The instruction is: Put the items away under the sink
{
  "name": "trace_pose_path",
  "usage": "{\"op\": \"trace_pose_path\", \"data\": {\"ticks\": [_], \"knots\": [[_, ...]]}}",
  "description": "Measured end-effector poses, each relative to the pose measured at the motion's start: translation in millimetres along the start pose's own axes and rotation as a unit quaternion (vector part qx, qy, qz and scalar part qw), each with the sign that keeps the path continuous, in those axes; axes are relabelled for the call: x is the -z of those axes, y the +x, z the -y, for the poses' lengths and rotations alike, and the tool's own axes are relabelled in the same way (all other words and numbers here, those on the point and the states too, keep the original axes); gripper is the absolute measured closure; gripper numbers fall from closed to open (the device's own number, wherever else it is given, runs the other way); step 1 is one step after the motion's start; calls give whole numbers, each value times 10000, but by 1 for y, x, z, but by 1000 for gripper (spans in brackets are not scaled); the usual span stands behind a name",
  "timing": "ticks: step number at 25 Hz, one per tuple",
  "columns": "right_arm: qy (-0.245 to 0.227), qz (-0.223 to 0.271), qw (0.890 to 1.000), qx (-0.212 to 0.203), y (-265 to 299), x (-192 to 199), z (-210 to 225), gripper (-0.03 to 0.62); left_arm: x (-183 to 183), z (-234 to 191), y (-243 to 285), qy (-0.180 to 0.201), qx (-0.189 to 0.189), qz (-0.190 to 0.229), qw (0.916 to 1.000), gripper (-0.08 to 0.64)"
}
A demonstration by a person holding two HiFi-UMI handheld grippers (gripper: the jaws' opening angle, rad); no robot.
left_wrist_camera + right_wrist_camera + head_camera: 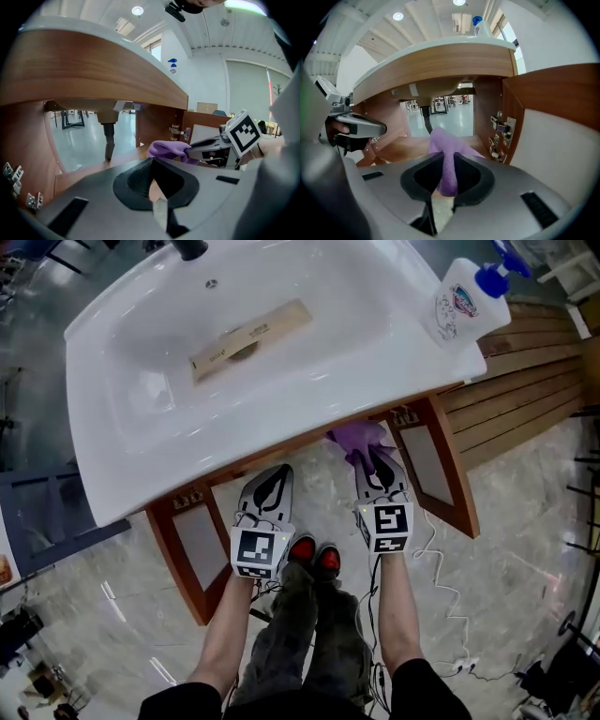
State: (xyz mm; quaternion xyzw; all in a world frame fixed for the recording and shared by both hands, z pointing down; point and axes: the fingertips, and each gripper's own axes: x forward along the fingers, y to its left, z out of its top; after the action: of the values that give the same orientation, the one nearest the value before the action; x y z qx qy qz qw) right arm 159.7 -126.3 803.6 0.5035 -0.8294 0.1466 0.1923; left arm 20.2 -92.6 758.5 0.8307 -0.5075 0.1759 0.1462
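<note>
I'm looking down on a pale polished floor (525, 521) with a wide white sink (141, 409) set on a wooden vanity cabinet (511, 381). Both cabinet doors stand open towards me, the left door (192, 549) and the right door (431, 460). A white spray bottle (464, 301) stands on the sink's far right corner. A long flat packet (251, 337) lies across the drain in the basin. I judge both are still to be put away.

The right gripper (447, 159) has its jaws pinched on a purple cloth (445, 140). The cloth hangs at the mouth of the cabinet, under the sink's near edge and between the doors, and I'd say it isn't resting on anything yet. The left gripper (152, 161) is just beside it on the left, jaws together with nothing between them.

The step in hand looks like stowing the cloth. I'd keep the right gripper low so it passes under the wooden apron. I'd steer right of the dark drain pipe (425, 119) but away from the hinges (501, 126) on the right wall, where loose fabric could snag. I'd let the cloth settle on the cabinet floor (403, 147) before opening the jaws, then back straight out. The left gripper should stay to the left, out of the way.
</note>
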Motion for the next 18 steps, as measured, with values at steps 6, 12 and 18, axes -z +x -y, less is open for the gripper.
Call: {"op": "trace_pose_path", "data": {"ticks": [6, 12, 18], "knots": [[-199, 93, 9998, 1, 34, -4, 7, 513, 10, -17, 15, -58, -123, 126, 9998, 554], [-302, 258, 9992, -10, 65, -6, 8, 512, 22, -26, 26, -110, -167, 252, 9995, 554], [-456, 249, 9986, 91, 99, 0, 12, 511, 33, -37, 30, -180, -266, 299, 9990, 554]]}}
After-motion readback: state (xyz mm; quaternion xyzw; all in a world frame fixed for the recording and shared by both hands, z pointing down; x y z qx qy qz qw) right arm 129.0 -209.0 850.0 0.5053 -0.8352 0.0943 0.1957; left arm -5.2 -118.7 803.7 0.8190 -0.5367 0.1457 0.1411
